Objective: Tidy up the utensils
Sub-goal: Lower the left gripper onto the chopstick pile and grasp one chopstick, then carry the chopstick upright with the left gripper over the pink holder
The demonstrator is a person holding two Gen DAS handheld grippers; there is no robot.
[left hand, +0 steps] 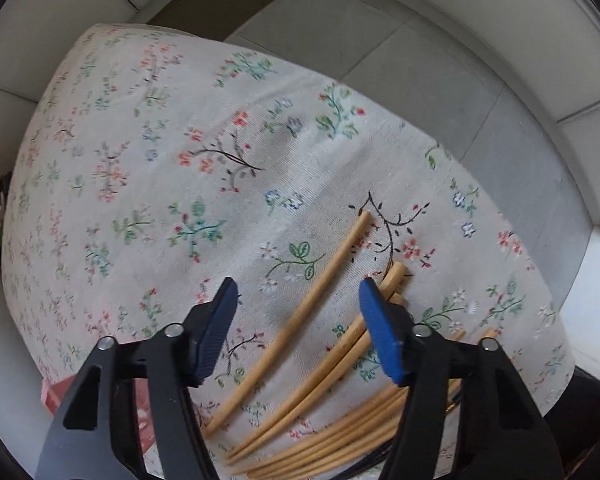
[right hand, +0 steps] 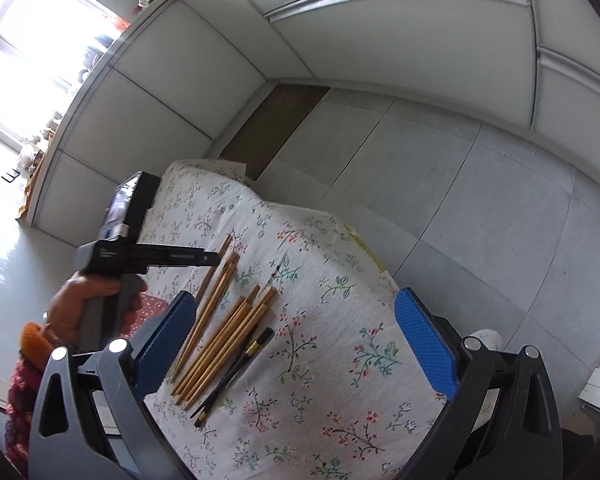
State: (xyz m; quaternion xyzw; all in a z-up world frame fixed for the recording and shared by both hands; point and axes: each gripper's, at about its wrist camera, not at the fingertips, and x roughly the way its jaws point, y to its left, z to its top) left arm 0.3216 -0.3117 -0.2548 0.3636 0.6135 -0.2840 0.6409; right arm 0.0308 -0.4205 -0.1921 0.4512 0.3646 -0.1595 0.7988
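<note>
Across the left wrist view, the left gripper (left hand: pixel 298 324) hangs over a white floral-print cloth (left hand: pixel 148 152), its blue-padded fingers (left hand: pixel 216 330) spread apart with nothing between them. Pale wooden chopsticks (left hand: pixel 300 316) lie loose on the cloth below and to the right of the gripper, fanned out, some passing under the right-hand finger. A red patterned object (left hand: pixel 140 408) shows at the cloth's lower left edge, partly hidden by the gripper body.

From the right wrist view, the right gripper (right hand: pixel 296 340) is also wide open and empty above the same floral-print cloth (right hand: pixel 340 380). The wooden chopsticks (right hand: pixel 224 336) lie in a rough bundle just beside its left finger, and a pair of dark chopsticks with gold bands (right hand: pixel 240 364) rests along the bundle's right side. The person's left hand (right hand: pixel 80 304) grips the handle of the left gripper (right hand: pixel 210 258), whose tips reach over the far ends of the chopsticks. Grey floor tiles (right hand: pixel 440 180) surround the cloth.
</note>
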